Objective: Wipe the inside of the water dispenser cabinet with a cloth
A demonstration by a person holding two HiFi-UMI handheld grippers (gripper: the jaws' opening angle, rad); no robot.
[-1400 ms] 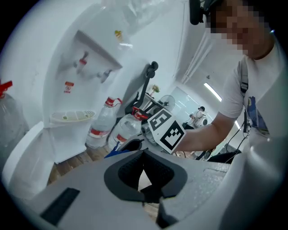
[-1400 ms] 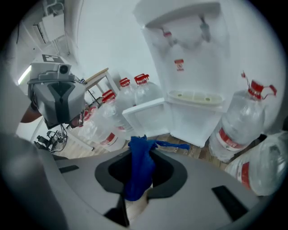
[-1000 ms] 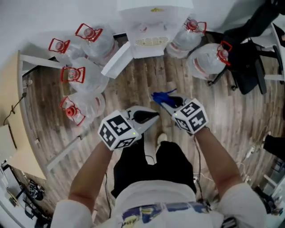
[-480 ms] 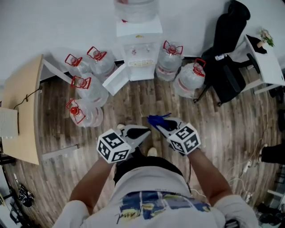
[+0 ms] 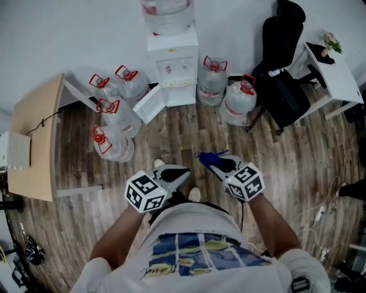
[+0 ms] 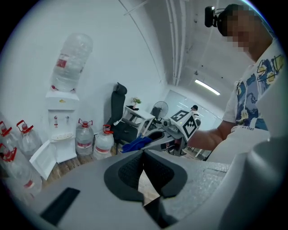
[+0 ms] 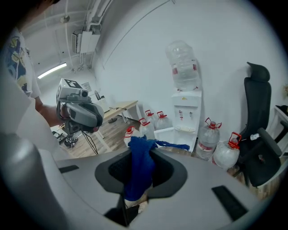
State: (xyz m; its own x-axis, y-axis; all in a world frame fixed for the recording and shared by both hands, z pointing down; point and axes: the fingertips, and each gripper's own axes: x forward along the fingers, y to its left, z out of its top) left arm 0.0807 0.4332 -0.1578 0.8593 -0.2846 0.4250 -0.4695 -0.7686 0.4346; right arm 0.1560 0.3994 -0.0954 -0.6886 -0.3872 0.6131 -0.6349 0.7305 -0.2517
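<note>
In the right gripper [image 7: 141, 156]: a blue cloth [image 7: 137, 179], pinched tight between the two fingers [image 7: 165, 172]. Bunched up in the middle of the grip, one thin end poking out past the fingertips, a fat fold hanging down under them. Pressed on from both sides, no gap to see.

In the left gripper [image 6: 143, 155]: nothing. Fingers [image 6: 129, 172] squeezed together, tips touching, only a small crack of floor showing lower down between the pads. Just beside the right gripper, on its left, not touching it, both held out in front of the body at about the same height.

Far ahead of both sets of fingertips, well apart from the cloth: the white water dispenser [image 5: 173, 68], up against the wall, with a big clear bottle [image 5: 167, 12] upside down on top. Low cabinet door [image 5: 150, 105] swung open toward the left. Round water jugs [image 5: 117, 114] with red handles on the floor, some left of the dispenser and two on its right. Further right, a black chair [image 5: 277, 40]. Between the fingertips and the dispenser, only wood floor [image 5: 189, 134].
</note>
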